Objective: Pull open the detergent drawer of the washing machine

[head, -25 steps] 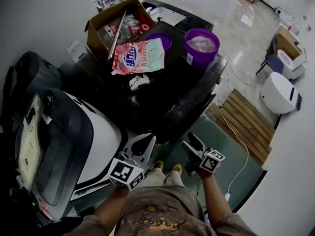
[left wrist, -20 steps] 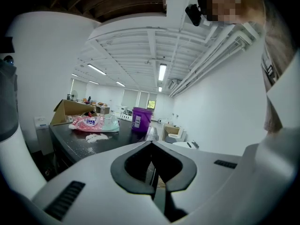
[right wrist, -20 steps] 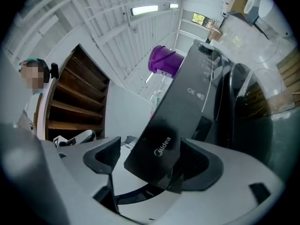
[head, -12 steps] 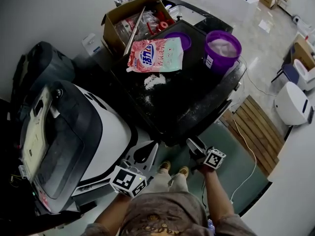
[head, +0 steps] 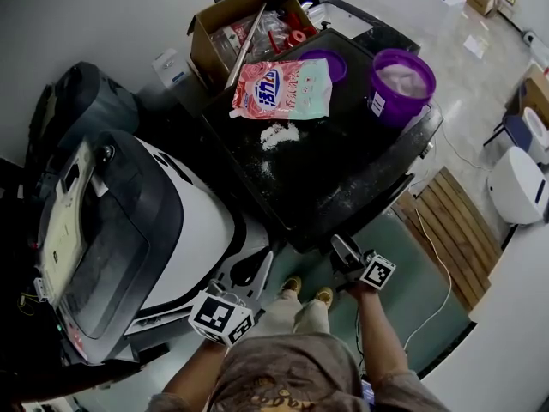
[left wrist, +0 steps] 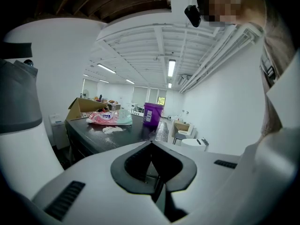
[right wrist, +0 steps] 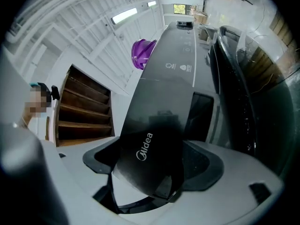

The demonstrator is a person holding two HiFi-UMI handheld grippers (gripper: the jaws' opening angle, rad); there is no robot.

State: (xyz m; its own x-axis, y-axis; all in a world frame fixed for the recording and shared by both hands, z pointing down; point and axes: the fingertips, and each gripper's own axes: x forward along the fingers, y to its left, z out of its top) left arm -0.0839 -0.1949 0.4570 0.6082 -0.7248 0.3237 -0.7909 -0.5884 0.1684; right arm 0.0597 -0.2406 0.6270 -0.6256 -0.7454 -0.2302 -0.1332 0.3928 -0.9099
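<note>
The black-topped washing machine [head: 343, 170] stands ahead of me. My right gripper [head: 341, 249] is at its front upper edge. In the right gripper view the jaws [right wrist: 145, 172] are shut on the dark glossy detergent drawer front [right wrist: 150, 135], which bears the Midea logo. How far the drawer stands out I cannot tell. My left gripper [head: 256, 266] hangs low between the two machines, shut with nothing in it; its fingertips [left wrist: 152, 146] meet in the left gripper view.
On the machine's top lie a pink detergent bag [head: 283, 88], spilled white powder [head: 279, 134], a purple bucket [head: 401, 80] and a cardboard box [head: 240, 28]. A white and black appliance [head: 129, 230] stands at the left. A wooden pallet [head: 455, 221] and a cable lie at the right.
The head view has swung so the machines sit further right and lower. Both grippers keep nearly the same places; the right one stays at the machine's front edge.
</note>
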